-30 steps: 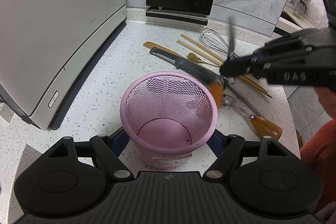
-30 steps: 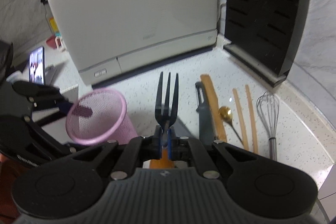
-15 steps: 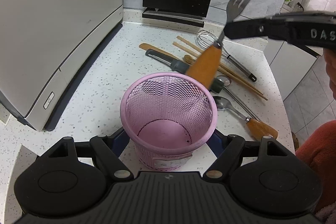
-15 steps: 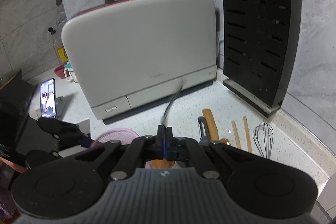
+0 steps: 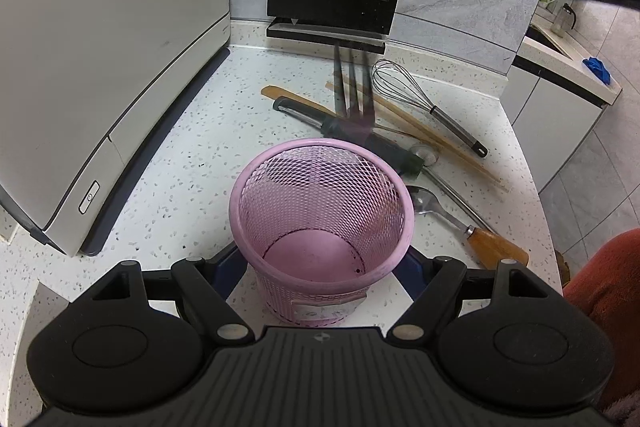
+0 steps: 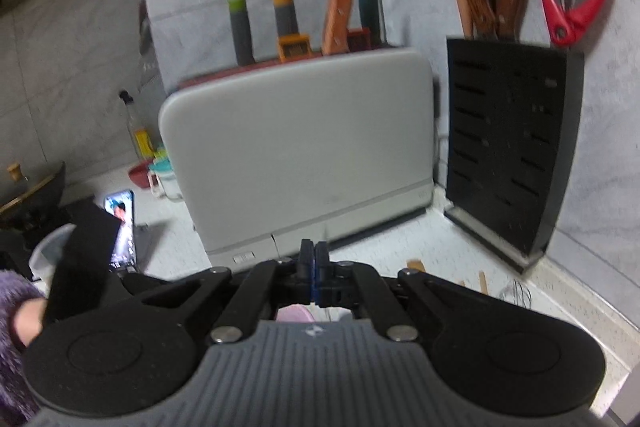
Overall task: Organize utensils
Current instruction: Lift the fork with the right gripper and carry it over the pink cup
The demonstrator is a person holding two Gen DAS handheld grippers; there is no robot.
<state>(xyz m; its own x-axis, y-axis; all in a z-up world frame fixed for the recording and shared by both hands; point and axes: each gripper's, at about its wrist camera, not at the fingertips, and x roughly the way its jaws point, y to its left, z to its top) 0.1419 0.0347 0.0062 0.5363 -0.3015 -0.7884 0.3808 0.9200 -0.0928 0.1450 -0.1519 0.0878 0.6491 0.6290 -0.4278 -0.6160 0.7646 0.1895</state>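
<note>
Pink mesh basket sits pinched in our left claw: light and springy, we judge, so squeeze gently. Ahead, a blurred fork hangs past its far rim; stiff, slick, best gripped low. Right claw is pressed together, apparently empty.

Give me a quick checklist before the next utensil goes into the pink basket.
1. Pink basket upright between the left tool's fingers: ok.
2. Fork settled inside the basket: not ok. It is a blur above the far rim.
3. Right tool free to pick again: cannot tell. Its fingers look nearly together and no fork shows between them.
4. Room in the basket: ok. Its bottom shows bare.
5. Wooden-handled spoon within easy pick: ok. It lies uncovered on the counter, right of the basket.
</note>
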